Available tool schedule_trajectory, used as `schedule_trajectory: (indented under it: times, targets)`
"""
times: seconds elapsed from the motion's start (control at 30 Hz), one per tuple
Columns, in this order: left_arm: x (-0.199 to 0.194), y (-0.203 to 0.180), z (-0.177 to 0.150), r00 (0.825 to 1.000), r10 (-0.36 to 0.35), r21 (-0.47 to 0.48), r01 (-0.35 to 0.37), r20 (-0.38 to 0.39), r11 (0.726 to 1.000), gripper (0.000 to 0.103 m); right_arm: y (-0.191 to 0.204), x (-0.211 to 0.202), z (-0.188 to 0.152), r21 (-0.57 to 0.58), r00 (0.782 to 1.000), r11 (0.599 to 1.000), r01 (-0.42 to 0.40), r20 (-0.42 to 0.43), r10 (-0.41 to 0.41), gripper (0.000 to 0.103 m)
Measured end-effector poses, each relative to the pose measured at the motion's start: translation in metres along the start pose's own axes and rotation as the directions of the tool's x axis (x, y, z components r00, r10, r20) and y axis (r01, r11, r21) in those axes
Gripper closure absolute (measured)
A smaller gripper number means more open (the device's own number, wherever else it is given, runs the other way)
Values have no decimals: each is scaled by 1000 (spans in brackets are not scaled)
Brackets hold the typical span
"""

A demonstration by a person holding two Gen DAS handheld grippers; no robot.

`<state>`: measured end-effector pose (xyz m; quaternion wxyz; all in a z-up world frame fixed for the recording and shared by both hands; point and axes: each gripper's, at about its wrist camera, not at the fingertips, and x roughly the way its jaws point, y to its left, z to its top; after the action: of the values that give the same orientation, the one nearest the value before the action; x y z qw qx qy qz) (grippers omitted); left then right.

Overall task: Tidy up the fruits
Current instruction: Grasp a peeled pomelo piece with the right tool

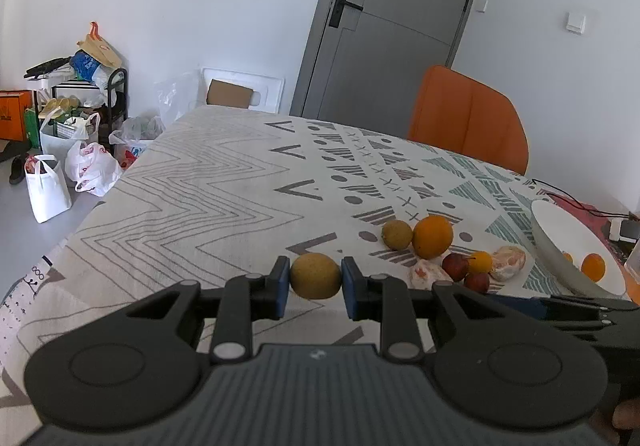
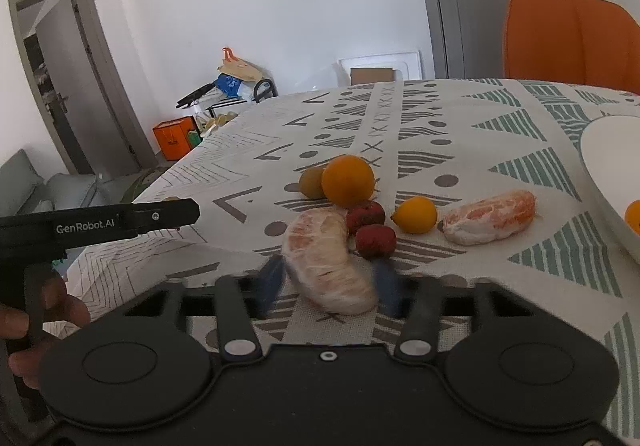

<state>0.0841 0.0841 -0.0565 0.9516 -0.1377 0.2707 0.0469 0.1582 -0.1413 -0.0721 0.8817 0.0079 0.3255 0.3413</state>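
Left gripper pinches a yellow-green round fruit between its blue pads, held above the patterned tablecloth. Right gripper has its blurred blue fingers on either side of a peeled citrus piece; can't tell whether the pads press on it. The rest of the fruit is placed relative to the big orange: two dark red fruits just in front of it, a small yellow fruit to its front right, a second peeled citrus piece further right, a green-brown fruit touching its left side. White bowl sits well right of the orange, with a small orange fruit inside. Orange chair and grey door stand behind the table.
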Motion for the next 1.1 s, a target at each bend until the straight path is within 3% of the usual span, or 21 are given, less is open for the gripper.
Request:
schedule_trajectory:
  times: [0.1,0.3,0.5,0.83,0.87,0.93,1.1]
  targets:
    - [-3,-2,1,1000,-7,1,7,8,1000,77,-2,-3,0,28,1000,999,-25,-8,26,69]
    - [-7,-4,-2,1000,-13,6,13,17,1000,77,1,-9,0,29,999,999,-28,-26,28,70]
    - [-6,3,-2,1000,-10,-11,10,13,1000,77,2,-4,1,19,999,1000,-21,-31,22,56]
    - [0,15,-4,1000,-5,-40,6,3,999,77,17,15,5,-38,1000,999,-1,-22,0,52]
    - [1,15,-4,1000,-5,-40,5,0,999,77,19,16,5,-42,1000,999,2,-20,-3,53]
    - [2,15,-4,1000,-4,-40,3,-5,999,77,22,17,5,-59,1000,998,18,-13,-19,66]
    - [1,8,-1,1000,-6,-24,6,-4,1000,77,18,12,4,-30,1000,1000,-1,-4,1,67]
